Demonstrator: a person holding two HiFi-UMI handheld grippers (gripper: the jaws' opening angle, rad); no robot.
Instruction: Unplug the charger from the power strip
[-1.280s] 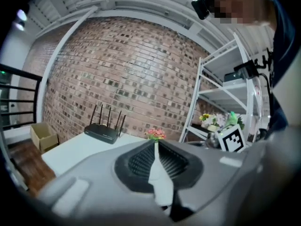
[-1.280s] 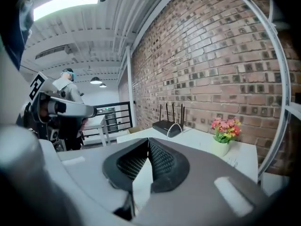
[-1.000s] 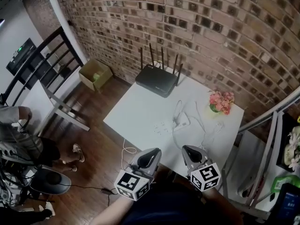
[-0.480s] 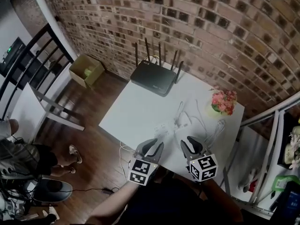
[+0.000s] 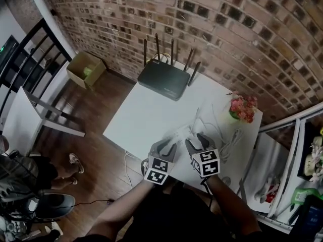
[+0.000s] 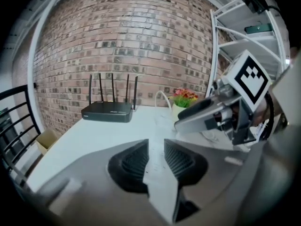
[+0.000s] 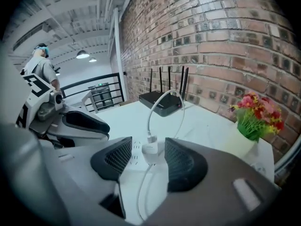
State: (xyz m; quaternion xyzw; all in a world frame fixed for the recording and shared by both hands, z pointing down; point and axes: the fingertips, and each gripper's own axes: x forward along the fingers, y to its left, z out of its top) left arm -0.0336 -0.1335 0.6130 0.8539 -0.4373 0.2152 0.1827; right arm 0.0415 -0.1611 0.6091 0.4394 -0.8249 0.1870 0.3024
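A white power strip (image 5: 177,134) lies on the white table (image 5: 146,110), with a small white charger (image 5: 191,131) plugged into it and a white cable rising from the charger. In the right gripper view the charger (image 7: 150,150) stands just ahead, in line with the gap of my right gripper (image 7: 148,144). Its jaws are opening, and nothing is pressed between the pads. My right gripper (image 5: 194,141) hovers over the strip's right end. My left gripper (image 5: 166,146) is close beside it to the left, jaws a little apart and empty (image 6: 156,150).
A black router (image 5: 164,79) with antennas sits at the table's far edge by the brick wall. A flower pot (image 5: 241,109) stands at the right, with loose white cable (image 5: 229,137) near it. A cardboard box (image 5: 83,68) lies on the floor at left.
Both grippers came forward and down from the table's near edge to just over the power strip. The right jaws went from closed to wide apart.
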